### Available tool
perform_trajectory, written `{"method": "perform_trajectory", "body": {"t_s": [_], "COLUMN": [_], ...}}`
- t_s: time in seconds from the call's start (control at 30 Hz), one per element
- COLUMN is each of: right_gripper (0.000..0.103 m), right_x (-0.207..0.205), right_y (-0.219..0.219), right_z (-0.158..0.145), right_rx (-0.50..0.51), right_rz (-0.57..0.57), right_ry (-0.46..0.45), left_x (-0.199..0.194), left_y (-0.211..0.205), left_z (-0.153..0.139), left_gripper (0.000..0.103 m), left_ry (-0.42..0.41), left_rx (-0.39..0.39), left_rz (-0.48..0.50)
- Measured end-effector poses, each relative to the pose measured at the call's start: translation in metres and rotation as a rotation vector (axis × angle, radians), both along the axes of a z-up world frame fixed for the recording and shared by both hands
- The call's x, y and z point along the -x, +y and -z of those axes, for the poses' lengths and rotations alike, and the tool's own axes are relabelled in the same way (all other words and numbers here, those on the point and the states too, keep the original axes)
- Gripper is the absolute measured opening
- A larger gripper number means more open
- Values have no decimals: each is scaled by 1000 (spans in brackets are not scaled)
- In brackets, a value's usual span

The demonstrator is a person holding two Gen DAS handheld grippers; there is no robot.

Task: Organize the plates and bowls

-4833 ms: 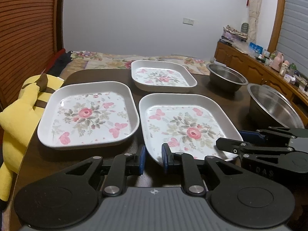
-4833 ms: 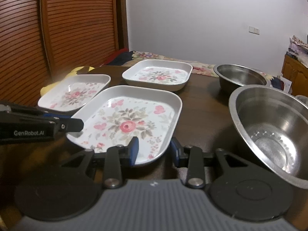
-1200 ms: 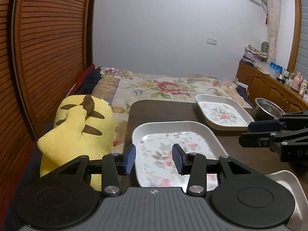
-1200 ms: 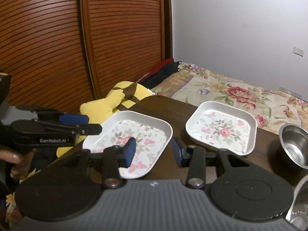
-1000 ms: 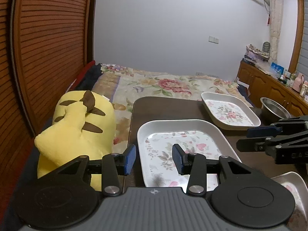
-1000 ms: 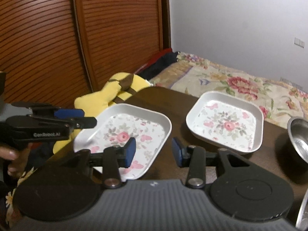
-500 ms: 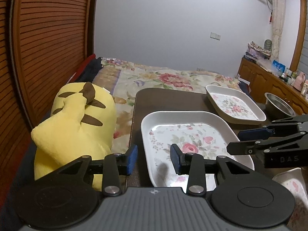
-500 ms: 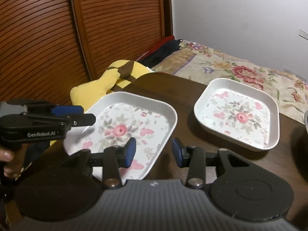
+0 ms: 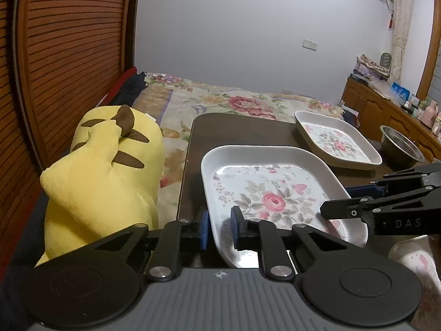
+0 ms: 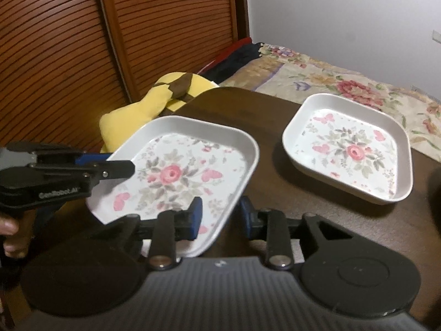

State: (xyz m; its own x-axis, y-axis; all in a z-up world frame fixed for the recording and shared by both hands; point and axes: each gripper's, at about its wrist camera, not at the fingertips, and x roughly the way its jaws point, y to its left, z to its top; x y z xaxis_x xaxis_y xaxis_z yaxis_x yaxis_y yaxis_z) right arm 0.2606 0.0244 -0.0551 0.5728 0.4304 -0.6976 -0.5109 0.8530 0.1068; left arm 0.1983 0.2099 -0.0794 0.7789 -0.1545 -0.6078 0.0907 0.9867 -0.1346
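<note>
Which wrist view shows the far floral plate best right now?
The right wrist view: the far floral plate lies whole and unobstructed, seen from above, on the table. In the left wrist view it is smaller and seen at a shallow angle.
</note>
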Motion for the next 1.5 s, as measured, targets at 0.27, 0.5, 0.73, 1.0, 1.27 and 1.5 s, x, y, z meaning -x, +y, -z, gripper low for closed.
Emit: {"method": "perform_trajectory", "body": {"t_s": [0.27,0.5,0.73,1.0,1.27,1.5], "right_gripper": [27,26,26,26,26,26], "right_x": [3,13,26,43,60,76], "right_y": [-9,-25,-44,-70,-92,-106], "right_z": [-6,-22,-34,-44,-53,-58], "right_rx": [-19,-46,-65,-85,-105,-123], "right_rz": [10,22,45,80,103,125], "right_ry": [0,-36,-67,-97,-125,-146], "left_x": [6,18,26,39,52,67], "left_y": [-6,-21,-40,-67,-86,-99], "left_z": [-11,-29,-42,-56,-66,-70], "left_gripper": [17,17,17,17,17,17], "left_ry": [3,-36,-63,-95,-118,-136], "left_rx": [5,-5,-12,-30,-40,-43], "left_rz": [6,24,46,81,103,121]}}
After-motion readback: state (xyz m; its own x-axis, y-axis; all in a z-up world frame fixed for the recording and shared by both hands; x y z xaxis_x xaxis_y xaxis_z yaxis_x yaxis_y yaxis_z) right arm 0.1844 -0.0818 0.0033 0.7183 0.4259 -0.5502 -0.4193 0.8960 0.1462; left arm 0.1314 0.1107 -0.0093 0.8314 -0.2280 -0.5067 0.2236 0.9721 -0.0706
